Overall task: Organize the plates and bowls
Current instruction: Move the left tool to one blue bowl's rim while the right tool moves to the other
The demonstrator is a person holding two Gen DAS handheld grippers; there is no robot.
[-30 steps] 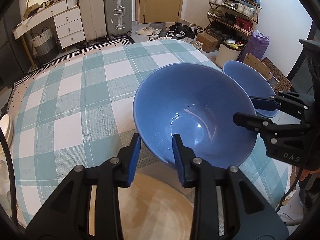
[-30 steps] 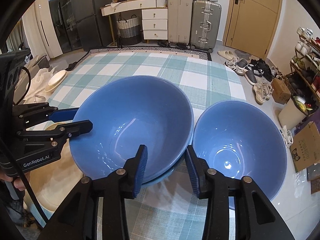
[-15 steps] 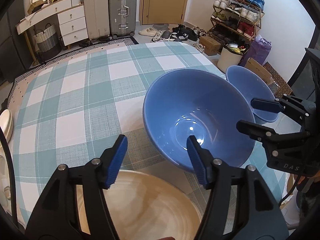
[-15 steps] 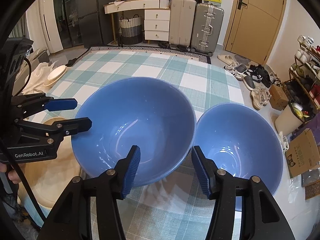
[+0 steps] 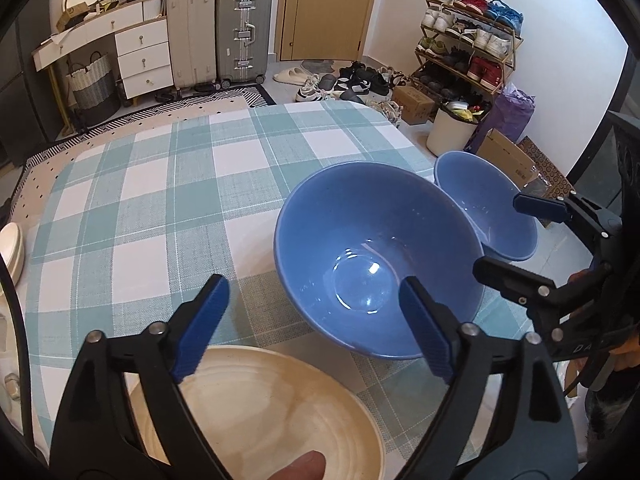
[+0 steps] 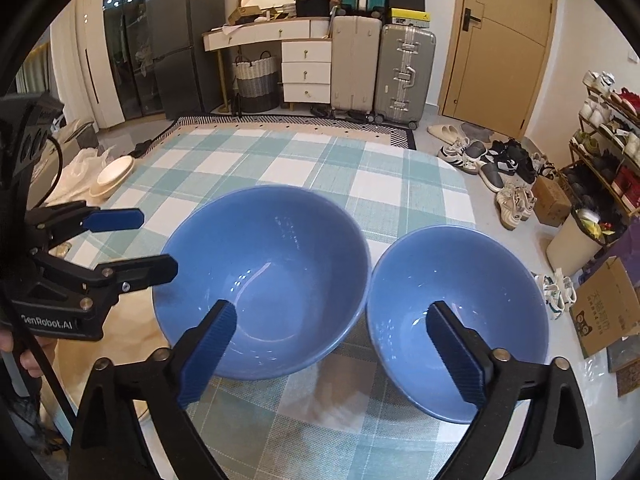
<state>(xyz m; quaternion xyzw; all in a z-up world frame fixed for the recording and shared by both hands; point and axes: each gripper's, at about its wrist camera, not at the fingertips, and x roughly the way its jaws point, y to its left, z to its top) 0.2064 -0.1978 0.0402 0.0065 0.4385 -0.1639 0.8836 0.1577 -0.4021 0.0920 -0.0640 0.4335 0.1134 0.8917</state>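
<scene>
A: What is seen on the table (image 6: 304,160), from the biggest thing down?

B: A checked cloth is spread over it. On the cloth a large blue bowl (image 6: 264,276) is placed upright, and a smaller blue bowl (image 6: 456,312) is set just beside it on the right, near the table edge. A cream plate (image 5: 260,412) is seen at the near edge, to the left of the large bowl.

A: How are the tongs held?

B: Both pairs are held wide apart, and their jaws have just been opening. The left gripper (image 5: 316,328) is kept above the cream plate and the near rim of the large bowl; nothing is clamped. The right gripper (image 6: 332,344) is kept over the gap between the two bowls, and no bowl is pressed by its pads.
</scene>
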